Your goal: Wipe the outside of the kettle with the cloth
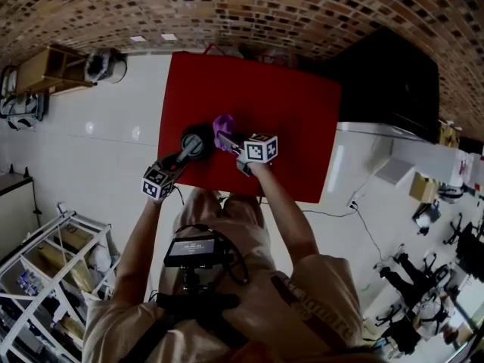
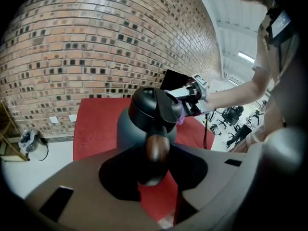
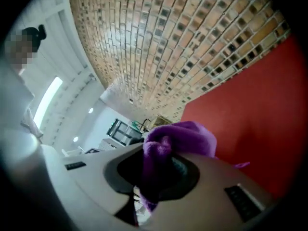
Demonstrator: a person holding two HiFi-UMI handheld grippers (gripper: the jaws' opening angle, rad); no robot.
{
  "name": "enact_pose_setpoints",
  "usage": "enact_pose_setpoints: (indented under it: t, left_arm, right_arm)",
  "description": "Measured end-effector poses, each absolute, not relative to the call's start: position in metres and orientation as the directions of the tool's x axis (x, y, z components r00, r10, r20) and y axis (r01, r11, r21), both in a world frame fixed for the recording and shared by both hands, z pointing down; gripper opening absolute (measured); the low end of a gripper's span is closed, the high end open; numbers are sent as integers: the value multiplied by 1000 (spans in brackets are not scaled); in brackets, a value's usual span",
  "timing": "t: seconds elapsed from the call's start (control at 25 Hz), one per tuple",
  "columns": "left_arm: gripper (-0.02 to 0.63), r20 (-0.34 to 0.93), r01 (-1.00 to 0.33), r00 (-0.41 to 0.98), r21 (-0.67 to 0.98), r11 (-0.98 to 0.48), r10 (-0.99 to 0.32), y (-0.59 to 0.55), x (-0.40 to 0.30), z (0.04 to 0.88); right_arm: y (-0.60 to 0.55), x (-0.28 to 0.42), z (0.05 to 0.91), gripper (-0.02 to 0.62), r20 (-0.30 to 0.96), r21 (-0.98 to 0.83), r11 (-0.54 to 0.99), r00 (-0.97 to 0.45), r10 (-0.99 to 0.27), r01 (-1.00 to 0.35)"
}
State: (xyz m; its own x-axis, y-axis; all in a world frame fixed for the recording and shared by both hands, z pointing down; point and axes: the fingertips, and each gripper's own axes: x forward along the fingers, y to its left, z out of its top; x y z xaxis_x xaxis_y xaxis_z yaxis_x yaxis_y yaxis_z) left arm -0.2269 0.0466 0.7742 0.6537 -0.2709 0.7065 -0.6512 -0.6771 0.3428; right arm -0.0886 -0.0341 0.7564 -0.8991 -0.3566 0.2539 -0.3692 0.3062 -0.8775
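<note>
A dark kettle [image 1: 197,141] stands on the red table [image 1: 287,112], near its front edge. In the left gripper view the kettle [image 2: 139,117] fills the middle, and its brown wooden handle [image 2: 157,148] lies between my jaws. My left gripper [image 1: 181,157] [image 2: 155,170] is shut on that handle from the front left. My right gripper [image 1: 231,144] [image 3: 159,174] is shut on a bunched purple cloth [image 1: 223,129] [image 3: 180,136]. The cloth sits right beside the kettle's right side. I cannot tell whether it touches.
A brick wall [image 1: 227,6] runs behind the table. A wooden shelf [image 1: 49,66] stands at the far left, a black cabinet [image 1: 393,82] at the right, and a white wire rack [image 1: 45,278] at the lower left. A cable [image 1: 355,218] lies on the white floor.
</note>
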Motion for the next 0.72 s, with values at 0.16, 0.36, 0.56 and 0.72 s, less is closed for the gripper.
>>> enact_pose_setpoints:
  t: [0.16, 0.36, 0.56, 0.72]
  left_arm:
    - [140, 709, -655, 651, 344, -673, -271, 46, -221, 769]
    - [137, 728, -674, 624, 319, -666, -283, 47, -224, 775]
    - [140, 728, -681, 627, 342, -647, -276, 48, -221, 771]
    - [146, 722, -677, 640, 367, -638, -264, 50, -219, 766]
  right_arm:
    - [-28, -102, 773, 81, 222, -913, 198, -843, -489, -356]
    - [-35, -86, 880, 77, 469, -851, -56, -707, -529, -523]
    - [-8, -85, 921, 80, 605, -770, -15, -723, -333, -638]
    - [-1, -57, 825, 83, 338, -875, 143, -795, -504, -463]
